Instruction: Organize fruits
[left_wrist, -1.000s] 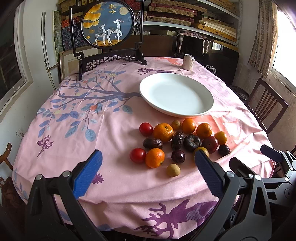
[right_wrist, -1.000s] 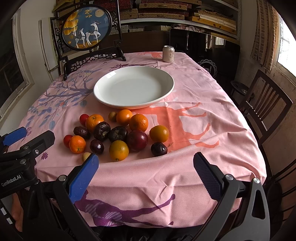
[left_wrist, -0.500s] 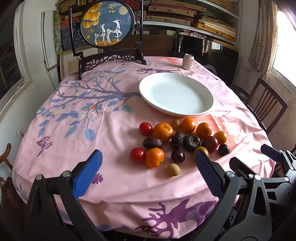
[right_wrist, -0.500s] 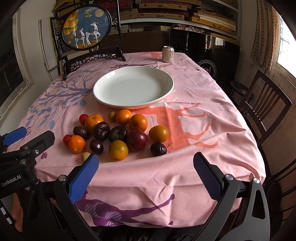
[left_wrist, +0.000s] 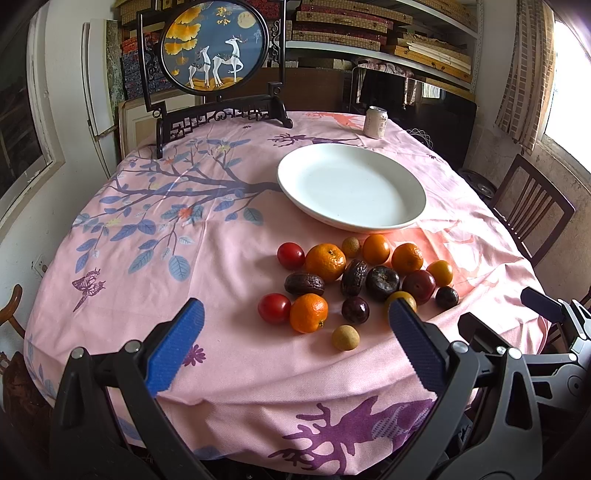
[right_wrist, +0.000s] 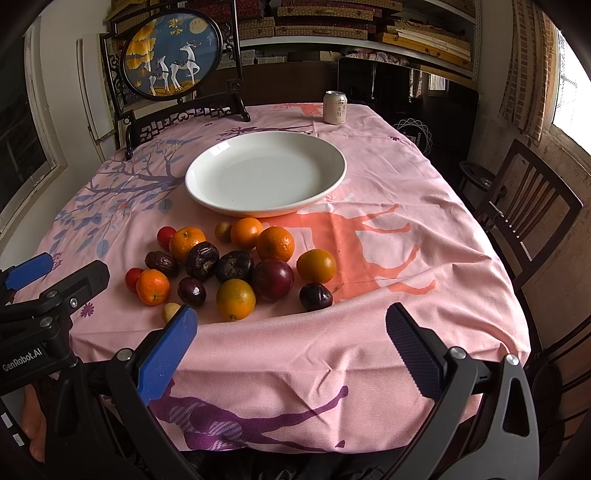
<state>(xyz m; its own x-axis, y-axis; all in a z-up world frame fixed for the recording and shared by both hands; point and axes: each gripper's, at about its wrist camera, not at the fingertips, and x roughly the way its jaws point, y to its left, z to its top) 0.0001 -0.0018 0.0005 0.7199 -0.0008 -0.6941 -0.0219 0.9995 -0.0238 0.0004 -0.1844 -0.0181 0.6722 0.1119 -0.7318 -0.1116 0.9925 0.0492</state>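
A cluster of several fruits lies on the pink tablecloth in front of an empty white plate (left_wrist: 351, 184) (right_wrist: 266, 173): oranges (left_wrist: 325, 260) (right_wrist: 275, 243), red tomatoes (left_wrist: 274, 308), dark plums (right_wrist: 272, 279), wrinkled dark fruits (left_wrist: 303, 283) and small tan longans (left_wrist: 345, 337). My left gripper (left_wrist: 295, 325) is open and empty, near the table's front edge, short of the fruits. My right gripper (right_wrist: 291, 332) is open and empty, also at the front edge, with the fruits ahead and to its left.
A drink can (left_wrist: 375, 122) (right_wrist: 335, 107) stands at the far side of the table. A framed round deer picture (left_wrist: 214, 48) on a dark stand sits at the back left. A wooden chair (right_wrist: 524, 206) stands to the right of the table.
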